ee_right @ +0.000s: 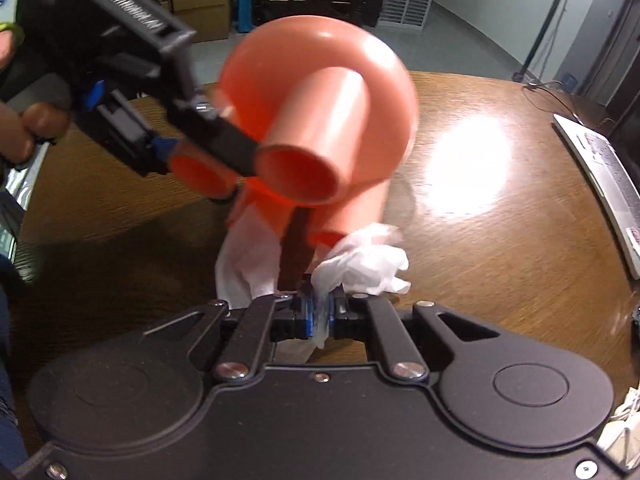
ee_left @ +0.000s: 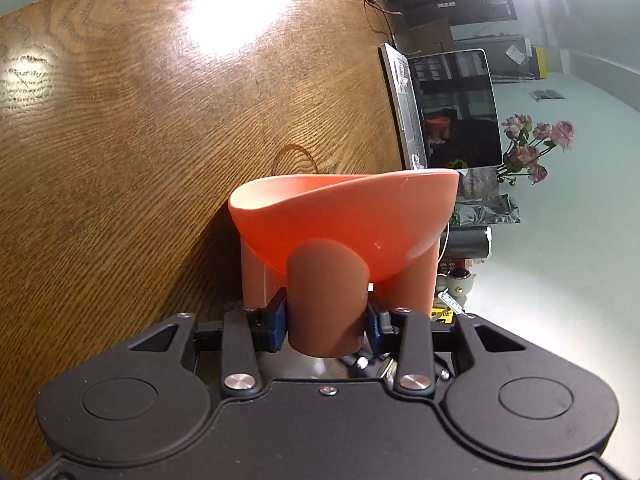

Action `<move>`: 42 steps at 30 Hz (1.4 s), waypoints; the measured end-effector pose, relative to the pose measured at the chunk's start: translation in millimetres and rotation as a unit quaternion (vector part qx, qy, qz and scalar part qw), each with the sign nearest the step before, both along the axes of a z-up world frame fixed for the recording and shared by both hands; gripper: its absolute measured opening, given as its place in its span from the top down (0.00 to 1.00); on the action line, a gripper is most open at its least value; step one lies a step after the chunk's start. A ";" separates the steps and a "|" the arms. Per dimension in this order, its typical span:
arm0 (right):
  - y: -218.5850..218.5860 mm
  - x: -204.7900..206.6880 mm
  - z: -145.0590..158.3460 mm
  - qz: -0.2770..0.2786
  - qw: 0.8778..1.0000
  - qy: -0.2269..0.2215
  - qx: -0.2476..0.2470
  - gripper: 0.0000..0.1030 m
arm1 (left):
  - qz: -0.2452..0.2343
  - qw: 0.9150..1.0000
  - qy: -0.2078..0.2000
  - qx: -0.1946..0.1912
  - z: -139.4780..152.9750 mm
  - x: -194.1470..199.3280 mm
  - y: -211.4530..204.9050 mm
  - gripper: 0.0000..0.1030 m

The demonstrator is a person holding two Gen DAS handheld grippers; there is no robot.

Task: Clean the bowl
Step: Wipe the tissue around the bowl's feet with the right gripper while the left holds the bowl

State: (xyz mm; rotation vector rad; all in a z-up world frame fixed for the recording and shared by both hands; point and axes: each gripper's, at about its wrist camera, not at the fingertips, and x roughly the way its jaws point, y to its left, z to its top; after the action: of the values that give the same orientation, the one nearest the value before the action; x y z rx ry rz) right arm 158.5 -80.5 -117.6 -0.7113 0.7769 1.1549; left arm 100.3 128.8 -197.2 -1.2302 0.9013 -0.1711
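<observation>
Clamped on one tubular leg of the orange bowl (ee_left: pixel 344 216), the left gripper (ee_left: pixel 327 322) with a blue pad on each side of the tube. Pinched together on a crumpled white tissue (ee_right: pixel 362 264), the right gripper (ee_right: pixel 318 312), with the wad bunched just ahead of the fingers (ee_right: pixel 306 316) and against the underside of the bowl's legs.

Held off the wooden counter (ee_left: pixel 140 120) and tipped, the bowl, its hollow legs pointing toward the right wrist camera. Blurred in that view, so apparently mid-wipe, though how much of the surface is already clean cannot be told.

For a good wipe, judged from this: keep the leg grip firm and square, since a round, smooth tube can twist between flat pads. Press with the wad, not the fingertips, to avoid hard contact with the plastic. Work around each leg, then into the basin, turning the bowl with the left side rather than stretching the right. Watch for the tissue tearing or slipping out. Keep clear of the open laptop (ee_left: pixel 452 108) at the counter's edge.
</observation>
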 end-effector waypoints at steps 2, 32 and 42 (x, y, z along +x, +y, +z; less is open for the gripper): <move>2.9 -10.1 1.7 0.012 1.000 -0.001 0.004 0.93 | -0.001 1.000 0.001 0.000 0.0 0.7 -0.5 0.64; -0.2 28.8 41.5 -0.001 0.997 -0.072 0.024 0.93 | -0.125 0.981 -0.053 0.137 14.8 7.6 6.9 0.61; -14.3 7.6 13.7 -0.018 0.999 -0.038 0.006 0.93 | -0.231 0.870 -0.146 0.409 35.6 -12.3 -41.0 0.61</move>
State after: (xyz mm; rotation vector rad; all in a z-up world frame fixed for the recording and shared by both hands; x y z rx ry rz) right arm 166.0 -94.8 -103.9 -0.7245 0.7144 1.0933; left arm 88.0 87.7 -161.6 -0.1741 0.8508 -0.3067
